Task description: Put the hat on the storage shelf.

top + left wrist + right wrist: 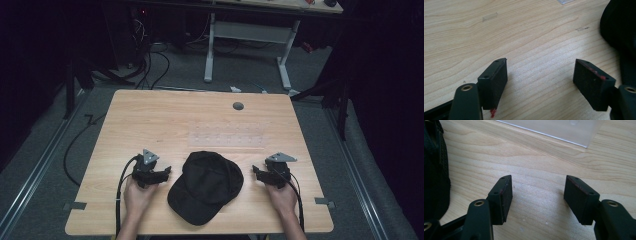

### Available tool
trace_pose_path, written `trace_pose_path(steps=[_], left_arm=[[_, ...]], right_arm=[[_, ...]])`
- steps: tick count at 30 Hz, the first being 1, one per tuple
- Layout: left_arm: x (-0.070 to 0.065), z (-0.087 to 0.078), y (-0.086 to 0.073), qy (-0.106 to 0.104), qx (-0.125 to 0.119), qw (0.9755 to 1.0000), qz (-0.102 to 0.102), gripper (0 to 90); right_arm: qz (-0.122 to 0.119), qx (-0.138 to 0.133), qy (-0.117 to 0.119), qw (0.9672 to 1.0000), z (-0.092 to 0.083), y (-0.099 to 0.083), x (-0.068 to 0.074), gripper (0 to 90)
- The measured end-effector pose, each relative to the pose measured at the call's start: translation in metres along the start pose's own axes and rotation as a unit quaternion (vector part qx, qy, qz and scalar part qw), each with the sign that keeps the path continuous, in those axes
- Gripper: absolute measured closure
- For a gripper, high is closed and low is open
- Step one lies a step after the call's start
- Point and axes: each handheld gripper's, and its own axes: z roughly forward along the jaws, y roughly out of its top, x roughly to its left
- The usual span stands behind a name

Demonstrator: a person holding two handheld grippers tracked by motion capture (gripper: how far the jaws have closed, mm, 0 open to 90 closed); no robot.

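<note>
Your left gripper (161, 175) and right gripper (257, 172) flank the black cap (205, 185) about equally near, both spread wide and empty; its brim points toward you.

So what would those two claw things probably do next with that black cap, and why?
Probably both close in on the black cap. It lies flat on the table between the left gripper and the right gripper, touched by neither. Both sets of jaws stand wide open with nothing between them, so sliding inward to its edges looks like the natural first step.
</note>
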Motion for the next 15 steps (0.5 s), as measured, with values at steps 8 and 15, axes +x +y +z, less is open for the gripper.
trace_pose_path(steps=[8,15], left_arm=[[-0.0002,-0.0002,-0.0002,0.001,0.000,1.0000,0.000,27.2],[-0.0002,-0.0003,-0.0002,0.002,0.000,1.0000,-0.001,27.2]], right_arm=[[-0.001,0.000,0.000,1.0000,0.0000,0.0000,0.0000,40.4],[0.003,0.000,-0.003,1.0000,-0.0002,-0.0002,0.0010,40.4]])
